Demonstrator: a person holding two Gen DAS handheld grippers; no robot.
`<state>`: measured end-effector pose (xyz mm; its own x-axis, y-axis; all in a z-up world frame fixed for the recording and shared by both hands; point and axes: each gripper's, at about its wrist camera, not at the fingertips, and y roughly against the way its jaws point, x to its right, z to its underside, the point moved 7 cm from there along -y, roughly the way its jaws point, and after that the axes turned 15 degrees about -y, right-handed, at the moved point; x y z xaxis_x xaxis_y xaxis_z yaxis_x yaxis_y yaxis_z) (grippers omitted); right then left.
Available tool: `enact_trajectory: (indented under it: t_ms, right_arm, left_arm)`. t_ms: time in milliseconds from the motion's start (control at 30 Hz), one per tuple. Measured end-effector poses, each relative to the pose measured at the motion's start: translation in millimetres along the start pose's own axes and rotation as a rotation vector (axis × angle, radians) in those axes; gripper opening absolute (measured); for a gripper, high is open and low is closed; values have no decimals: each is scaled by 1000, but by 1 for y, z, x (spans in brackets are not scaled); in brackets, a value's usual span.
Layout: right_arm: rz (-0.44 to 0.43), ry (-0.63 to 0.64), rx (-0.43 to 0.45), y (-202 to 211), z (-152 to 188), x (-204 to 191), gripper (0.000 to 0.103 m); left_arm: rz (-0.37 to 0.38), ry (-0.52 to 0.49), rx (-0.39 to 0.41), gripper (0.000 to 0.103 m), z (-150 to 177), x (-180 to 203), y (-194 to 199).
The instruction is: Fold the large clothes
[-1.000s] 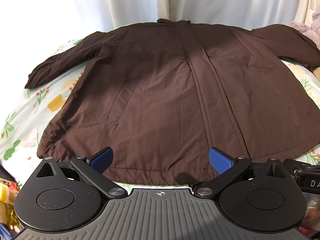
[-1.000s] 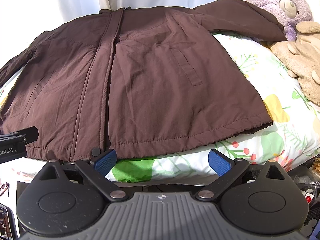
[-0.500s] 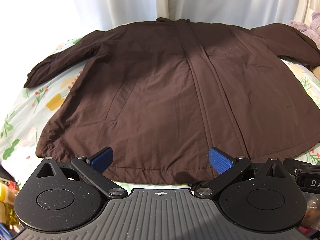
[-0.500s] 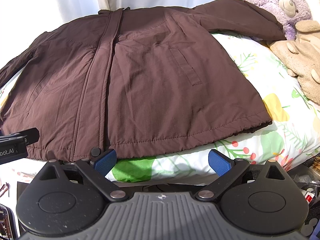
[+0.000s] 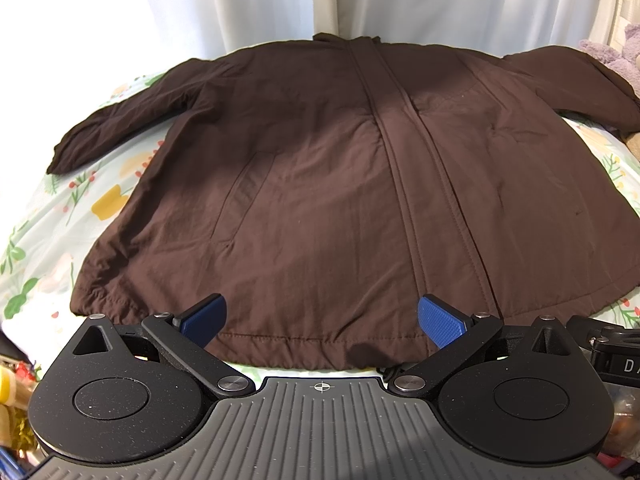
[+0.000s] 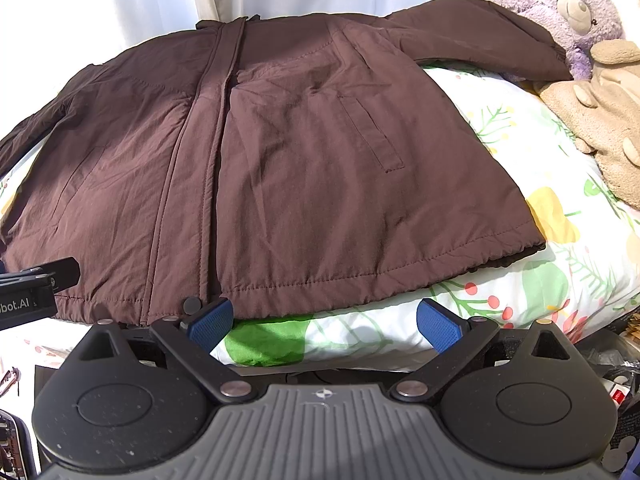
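Lying flat: brown jacket (image 5: 320, 184), smooth padded cloth, sleeves spread
Bed: floral sheet (image 6: 532, 168); white curtain (image 5: 240, 0) behind
Left tongs (image 5: 322, 316): wide open, empty
Right tongs (image 6: 324, 318): wide open, empty

Dark brown jacket (image 5: 320, 184) lying flat and unfolded, front up, placket closed, collar at the far end. Hem lies nearest, just ahead of the left claw (image 5: 322, 316) and just beyond the right claw (image 6: 324, 316). Both sleeves spread outward; slanted welt pockets visible.
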<state>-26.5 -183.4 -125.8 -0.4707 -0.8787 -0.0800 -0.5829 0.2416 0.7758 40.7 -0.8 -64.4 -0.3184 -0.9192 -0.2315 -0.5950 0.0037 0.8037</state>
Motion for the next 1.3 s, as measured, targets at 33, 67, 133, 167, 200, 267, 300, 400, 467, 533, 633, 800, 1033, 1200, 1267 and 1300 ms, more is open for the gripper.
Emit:
enact_trajectory:
  t_ms: [33, 67, 133, 167, 200, 267, 300, 400, 467, 533, 633, 800, 1033, 1200, 1267, 1300]
  right_arm:
    - [1, 0, 0, 0, 1, 0, 99]
    - [2, 1, -1, 0, 0, 0, 99]
    - [3, 1, -3, -1, 0, 0, 99]
    - [3, 0, -4, -1, 0, -1, 99]
    - [4, 0, -4, -1, 1, -1, 99]
    - [3, 1, -2, 0, 0, -1, 99]
    - [3, 1, -1, 0, 0, -2, 99]
    - [4, 1, -2, 0, 0, -2, 99]
    - [5, 0, -3, 0, 1, -3, 99]
    - [5, 0, -1, 0, 1, -3, 99]
    - [4, -1, 1, 0, 0, -1, 99]
    - [4, -4, 1, 0, 1, -2, 99]
    - [4, -4, -1, -2, 1, -2, 99]
    - [4, -3, -2, -2, 1, -3, 99]
    - [5, -2, -3, -2, 1, -4, 99]
    - [5, -2, -3, -2, 1, -4, 99]
  left_arm:
    - [0, 0, 0, 103, 0, 0, 0]
    - [0, 0, -1, 103, 0, 0, 0]
    - [1, 0, -1, 103, 0, 0, 0]
    - [1, 0, -3, 103, 0, 0, 0]
    - [1, 0, -3, 103, 0, 0, 0]
    - [3, 1, -4, 103, 1, 0, 0]
    - [4, 1, -4, 103, 0, -1, -1]
    - [6, 1, -7, 103, 1, -1, -1]
    - [8, 2, -9, 103, 1, -2, -1]
    - [10, 1, -10, 103, 0, -2, -1]
    - [12, 1, -10, 103, 1, -2, -2]
    - [12, 2, -11, 103, 1, -2, -1]
    - [13, 3, -14, 103, 1, -2, -2]
    - [16, 2, -17, 103, 1, -3, -2]
    - [18, 2, -18, 103, 0, -3, -3]
    - [18, 2, -20, 103, 0, -4, -4]
